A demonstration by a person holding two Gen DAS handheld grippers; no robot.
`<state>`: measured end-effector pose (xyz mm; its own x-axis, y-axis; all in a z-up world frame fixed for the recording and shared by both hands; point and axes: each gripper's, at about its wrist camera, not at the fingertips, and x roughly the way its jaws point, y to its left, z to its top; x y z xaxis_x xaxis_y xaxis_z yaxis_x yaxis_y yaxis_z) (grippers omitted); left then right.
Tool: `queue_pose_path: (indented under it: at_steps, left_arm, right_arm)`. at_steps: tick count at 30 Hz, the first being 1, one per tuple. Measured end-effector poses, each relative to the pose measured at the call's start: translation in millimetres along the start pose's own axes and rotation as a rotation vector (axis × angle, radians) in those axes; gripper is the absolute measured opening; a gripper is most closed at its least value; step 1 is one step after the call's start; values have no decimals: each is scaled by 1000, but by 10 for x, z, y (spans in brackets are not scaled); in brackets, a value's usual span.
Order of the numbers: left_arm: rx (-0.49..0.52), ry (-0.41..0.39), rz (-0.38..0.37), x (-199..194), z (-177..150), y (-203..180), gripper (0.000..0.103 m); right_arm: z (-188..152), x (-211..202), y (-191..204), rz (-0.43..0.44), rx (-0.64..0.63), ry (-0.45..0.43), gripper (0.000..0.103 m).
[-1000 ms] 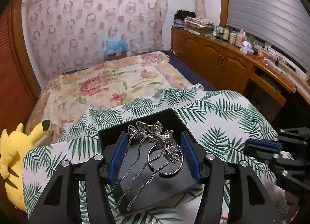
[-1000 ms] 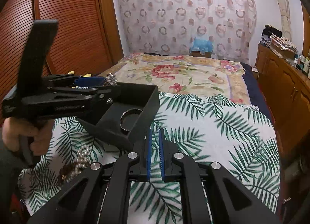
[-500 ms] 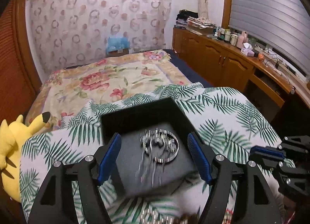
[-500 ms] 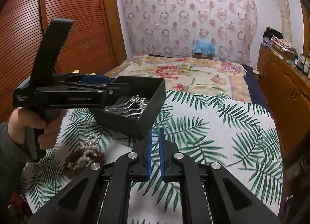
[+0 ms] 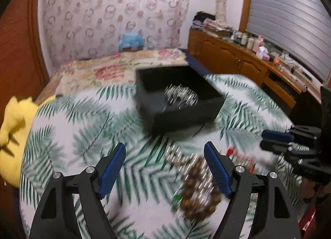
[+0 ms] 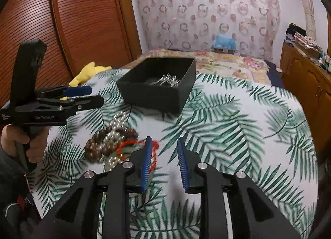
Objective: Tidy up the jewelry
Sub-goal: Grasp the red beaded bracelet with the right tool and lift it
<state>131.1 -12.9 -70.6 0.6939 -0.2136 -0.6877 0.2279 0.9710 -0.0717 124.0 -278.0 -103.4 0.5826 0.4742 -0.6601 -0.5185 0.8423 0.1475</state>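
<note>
A black box (image 5: 165, 119) (image 6: 157, 96) stands on the leaf-print cloth (image 6: 238, 127) and holds a silver hair comb (image 5: 180, 96) (image 6: 167, 80) and a bangle. Nearer lies a pile of jewelry: a brown bead bracelet (image 5: 198, 193) (image 6: 97, 143), pearls (image 6: 115, 123) and a red cord (image 5: 240, 156) (image 6: 128, 146). My left gripper (image 5: 164, 156) (image 6: 96, 94) hovers over the pile. Its jaws are wide and still opening, with nothing gripped. My right gripper (image 6: 164, 146) (image 5: 263, 140) sits low beside the pile. Its jaws are opening over bare cloth, and the red cord lies just behind its left finger.
A yellow plush toy (image 5: 14, 127) (image 6: 86, 72) lies at the cloth's left edge. A bed with a floral cover (image 6: 223, 61) stretches beyond the box. Wooden cabinets (image 5: 238, 61) line the right wall and a slatted wooden door (image 6: 68, 22) the left.
The silver comb has left my left gripper and now lies in the box. That gripper pulled back over the pile with wider jaws. My right gripper dropped toward the pile and parted its jaws.
</note>
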Motion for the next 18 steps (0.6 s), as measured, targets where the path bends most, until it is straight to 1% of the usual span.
queue_pose_path:
  at_steps: [4, 8, 12, 18]
  left_arm:
    - [-24, 24, 22, -40, -223, 133, 75]
    - [-46, 35, 28, -123, -376, 232, 75]
    - [-58, 57, 13, -194, -521, 286, 75]
    - [-64, 65, -7, -303, -630, 273, 75]
  right_arm:
    - [-85, 51, 45, 13, 1, 44, 27]
    - [-132, 109, 65, 26, 1, 76, 27]
    - [-152, 179, 51, 41, 20, 103, 27]
    - [-162, 185, 64, 49, 33, 109, 26]
